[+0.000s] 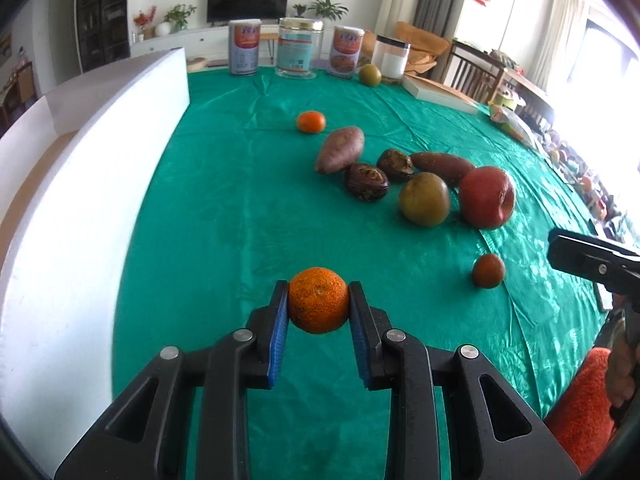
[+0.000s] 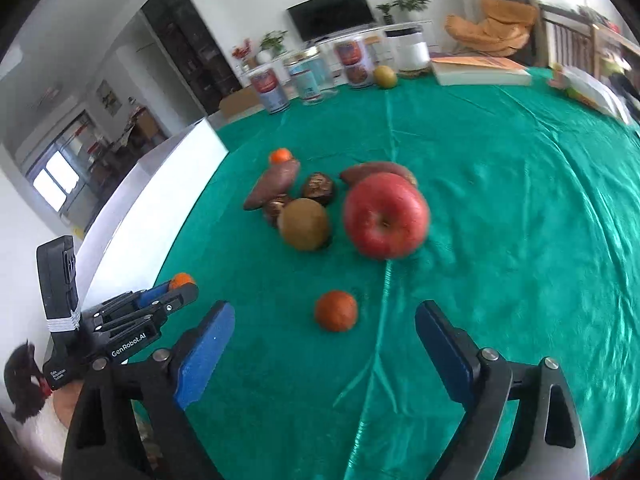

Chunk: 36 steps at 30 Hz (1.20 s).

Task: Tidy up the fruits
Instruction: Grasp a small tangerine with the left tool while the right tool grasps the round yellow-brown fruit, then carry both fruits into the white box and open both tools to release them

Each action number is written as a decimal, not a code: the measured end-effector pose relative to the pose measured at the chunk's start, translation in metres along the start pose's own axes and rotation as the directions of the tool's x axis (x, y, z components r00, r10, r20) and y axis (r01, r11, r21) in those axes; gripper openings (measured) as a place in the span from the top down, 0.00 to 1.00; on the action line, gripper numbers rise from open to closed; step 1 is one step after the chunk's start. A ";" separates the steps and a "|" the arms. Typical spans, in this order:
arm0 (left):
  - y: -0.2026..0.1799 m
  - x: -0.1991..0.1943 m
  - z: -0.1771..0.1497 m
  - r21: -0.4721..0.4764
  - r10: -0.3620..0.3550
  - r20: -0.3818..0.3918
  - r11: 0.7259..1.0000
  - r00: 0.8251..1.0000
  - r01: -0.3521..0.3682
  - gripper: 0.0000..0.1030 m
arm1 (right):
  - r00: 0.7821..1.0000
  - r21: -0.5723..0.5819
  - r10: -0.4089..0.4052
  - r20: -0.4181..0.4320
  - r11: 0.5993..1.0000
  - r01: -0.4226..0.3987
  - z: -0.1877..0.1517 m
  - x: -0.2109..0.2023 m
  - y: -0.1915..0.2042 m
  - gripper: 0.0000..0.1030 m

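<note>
The left hand-held gripper (image 1: 319, 306) has its blue pads (image 1: 280, 332) pressed against both sides of a small orange tangerine (image 1: 318, 300), which hangs clear above the green cloth of the table (image 1: 240, 200). The right hand-held gripper (image 2: 324, 344) stands wide apart with nothing between its pads; a second small tangerine (image 2: 335, 311) sits on the cloth just beyond its fingertips, untouched.

Counting tangerines, I see three: the one held, the one near the right gripper, and a third (image 1: 311, 121) farther off, just beyond the cluster in the middle of the table.

That cluster holds one big red apple (image 1: 487, 197) on its right side, one green-brown pear (image 1: 424, 199) touching or almost touching the apple's left, two dark wrinkled fruits (image 1: 367, 182) just behind the pear, and two reddish sweet potatoes (image 1: 340, 149), one on the left of the group and one lying behind the apple.

At the far edge of the table stand four containers: two printed tins (image 1: 245, 48), a clear jar (image 1: 300, 49) with a gold lid between them, and a white jar (image 1: 390, 57) with a dark lid to the right. A second pear (image 1: 369, 75) rests just in front of that white jar. A flat box (image 1: 440, 94) lies to the right of it.

A white foam board (image 1: 80, 220) runs along the left side of the table. An orange sleeve (image 1: 580, 412) shows at the near right.
</note>
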<state>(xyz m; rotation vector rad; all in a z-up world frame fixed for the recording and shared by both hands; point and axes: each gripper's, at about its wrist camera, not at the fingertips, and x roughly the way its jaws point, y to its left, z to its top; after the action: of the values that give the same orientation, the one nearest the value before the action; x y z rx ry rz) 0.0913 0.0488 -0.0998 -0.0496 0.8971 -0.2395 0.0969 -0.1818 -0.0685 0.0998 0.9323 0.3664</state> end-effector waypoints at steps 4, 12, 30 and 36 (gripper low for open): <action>0.013 -0.014 -0.004 -0.040 -0.002 0.003 0.999 1.000 0.002 0.72 | 0.995 -0.203 -0.072 -0.067 0.978 0.057 0.036 0.048 0.034 0.26; 0.022 -0.054 0.000 -0.063 -0.024 0.045 0.998 0.999 0.026 0.72 | 0.952 -0.318 -0.264 -0.157 0.926 0.204 0.062 0.122 0.036 0.37; 0.072 -0.131 0.017 -0.166 -0.038 0.112 0.984 0.993 0.057 0.72 | 0.949 0.062 0.234 -0.210 0.972 -0.226 0.071 0.054 0.057 0.52; 0.142 -0.168 0.008 -0.277 0.173 0.118 0.952 0.978 -0.135 0.72 | 0.866 -0.044 0.448 -0.222 0.883 -0.468 0.072 0.038 0.188 0.52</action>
<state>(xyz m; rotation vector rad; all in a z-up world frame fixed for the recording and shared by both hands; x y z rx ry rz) 0.0235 0.2248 0.0143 -0.2437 0.7828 0.0327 0.1247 0.0122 -0.0092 0.1996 1.0921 0.8794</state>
